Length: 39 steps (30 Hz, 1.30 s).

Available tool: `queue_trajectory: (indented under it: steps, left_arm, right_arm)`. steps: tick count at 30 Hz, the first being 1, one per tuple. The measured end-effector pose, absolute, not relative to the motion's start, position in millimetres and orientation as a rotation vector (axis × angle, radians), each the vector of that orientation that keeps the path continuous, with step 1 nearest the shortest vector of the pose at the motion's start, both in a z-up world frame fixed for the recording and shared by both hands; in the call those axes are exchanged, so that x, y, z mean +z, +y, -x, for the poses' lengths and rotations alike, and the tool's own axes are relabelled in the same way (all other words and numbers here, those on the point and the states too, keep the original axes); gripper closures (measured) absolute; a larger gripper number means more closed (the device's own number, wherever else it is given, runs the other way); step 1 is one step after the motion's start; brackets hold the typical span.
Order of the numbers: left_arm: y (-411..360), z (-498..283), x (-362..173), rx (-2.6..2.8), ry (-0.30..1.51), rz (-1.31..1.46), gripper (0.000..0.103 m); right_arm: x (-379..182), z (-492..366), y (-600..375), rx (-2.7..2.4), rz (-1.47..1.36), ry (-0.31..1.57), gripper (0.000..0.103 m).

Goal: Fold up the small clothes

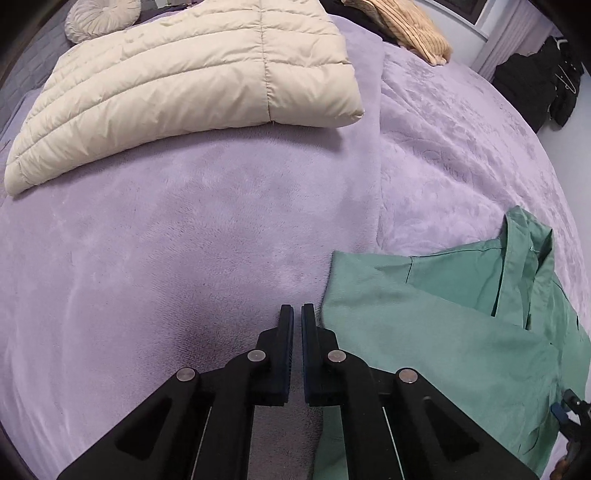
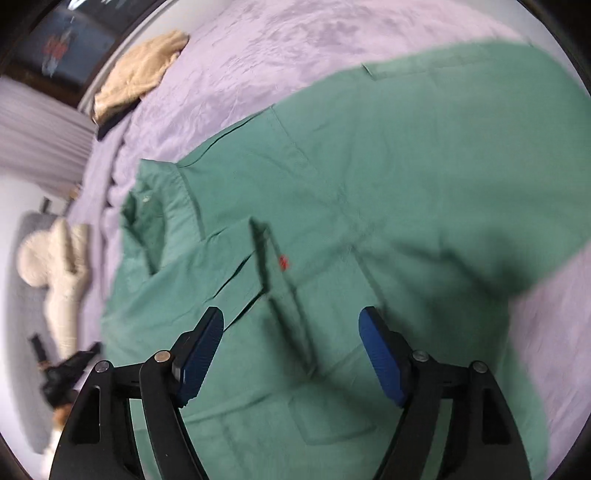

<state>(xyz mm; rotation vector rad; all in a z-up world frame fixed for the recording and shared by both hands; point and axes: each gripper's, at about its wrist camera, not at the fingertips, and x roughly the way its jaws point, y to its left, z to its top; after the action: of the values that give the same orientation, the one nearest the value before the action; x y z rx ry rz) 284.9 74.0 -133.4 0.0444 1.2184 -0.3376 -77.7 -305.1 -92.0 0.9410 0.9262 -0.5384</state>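
Green shirt (image 2: 369, 177) judged light, limp; best taken at hem | left gripper (image 1: 297, 314) closed, empty | right gripper (image 2: 291, 321) spread wide, nothing clasped.

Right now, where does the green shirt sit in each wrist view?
Left wrist: green shirt fills the lower right, beside the shut fingertips.
Right wrist: it spreads over the middle and right, under the open fingers.
Shared landmark: the tan striped cloth at the far edge of the lilac blanket.
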Motion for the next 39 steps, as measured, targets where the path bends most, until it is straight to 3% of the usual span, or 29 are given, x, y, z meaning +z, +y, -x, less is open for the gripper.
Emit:
queue_trajectory:
  steps: [2, 5, 7, 8, 14, 19, 20, 32, 34, 36, 39]
  left_arm:
    - [74, -281, -124, -0.350, 1.198, -0.028, 0.097]
    - [61, -269, -114, -0.404, 1.186, -0.052, 0.097]
    - [48, -259, -115, -0.435, 1.192, -0.092, 0.097]
    - [43, -254, -117, -0.438, 1.197, -0.113, 0.097]
    - [40, -225, -151, -0.413, 1.231, -0.226, 0.097]
    - [42, -222, -158, -0.395, 1.239, -0.231, 0.097]
    - [43, -221, -154, -0.393, 1.239, -0.230, 0.097]
    - [52, -225, -119, -0.377, 1.225, -0.223, 0.097]
    - [49, -215, -119, -0.388, 1.240, -0.232, 0.097]
    - [47, -198, -119, -0.406, 1.257, -0.253, 0.097]
    - [41, -173, -118, -0.435, 1.284, -0.278, 0.097]
  right_arm:
    - [-103, 86, -299, -0.490, -1.044, 0.922, 0.028]
    - [-125, 73, -294, -0.457, -1.096, 0.945, 0.045]
    - [-130, 55, -292, -0.449, -1.073, 0.948, 0.088]
    - [-129, 45, -292, -0.460, -1.038, 0.969, 0.096]
    - [-67, 5, -266, -0.393, -0.602, 0.914, 0.096]
    - [-122, 26, -302, -0.522, -0.736, 1.092, 0.088]
    - [-124, 36, -306, -0.523, -0.796, 1.059, 0.087]
    - [-98, 92, -283, -0.555, -0.816, 1.071, 0.083]
    - [-97, 97, -277, -0.542, -0.838, 1.073, 0.078]
    - [-97, 100, -273, -0.536, -0.860, 1.074, 0.067]
    - [-94, 107, -268, -0.541, -0.872, 1.071, 0.063]
